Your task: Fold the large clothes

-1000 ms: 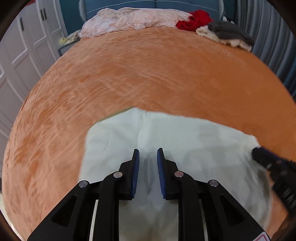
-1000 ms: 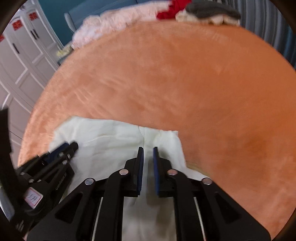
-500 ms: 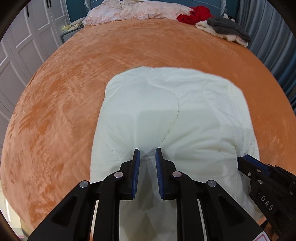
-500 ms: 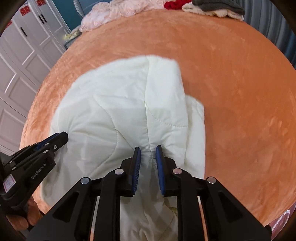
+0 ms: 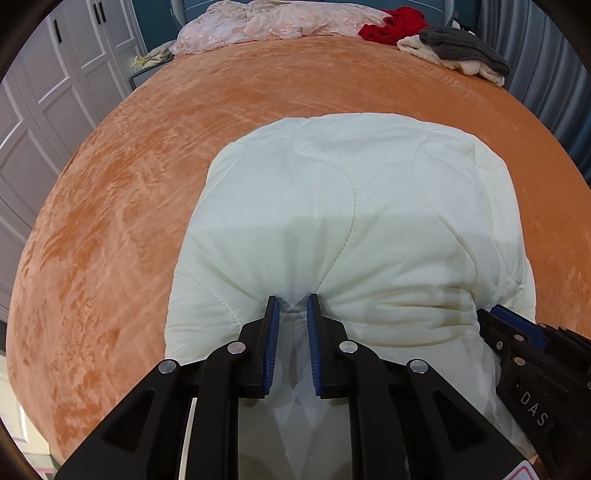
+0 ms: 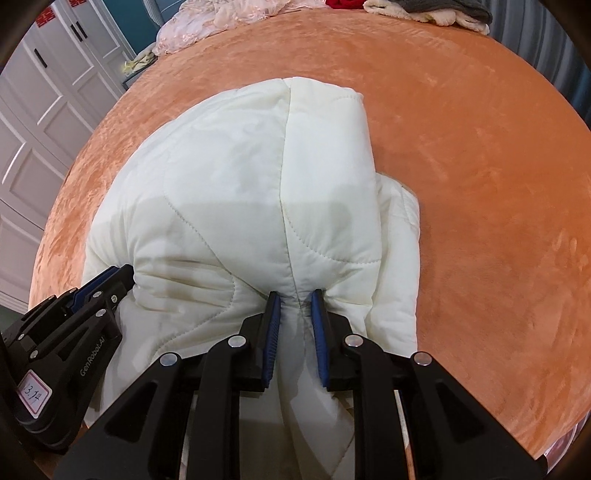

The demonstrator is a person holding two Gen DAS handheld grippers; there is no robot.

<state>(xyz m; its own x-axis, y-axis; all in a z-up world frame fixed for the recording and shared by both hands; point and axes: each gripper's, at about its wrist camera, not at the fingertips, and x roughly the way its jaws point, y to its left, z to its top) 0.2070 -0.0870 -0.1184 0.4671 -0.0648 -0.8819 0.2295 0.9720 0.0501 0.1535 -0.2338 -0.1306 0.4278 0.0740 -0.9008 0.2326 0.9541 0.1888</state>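
Below our fingers the near hem of the jacket runs out of frame, so we cannot see how it hangs. Our left gripper and right gripper each pinch a fold of its near edge between blue pads; the rest lies puffed on the orange bed, folded over.

Your quilted jacket is cream-white w/ curved stitch lines. Bed cover is orange plush. At bed's far edge: pale pink lace fabric, red garment, grey knit over cream fleece.
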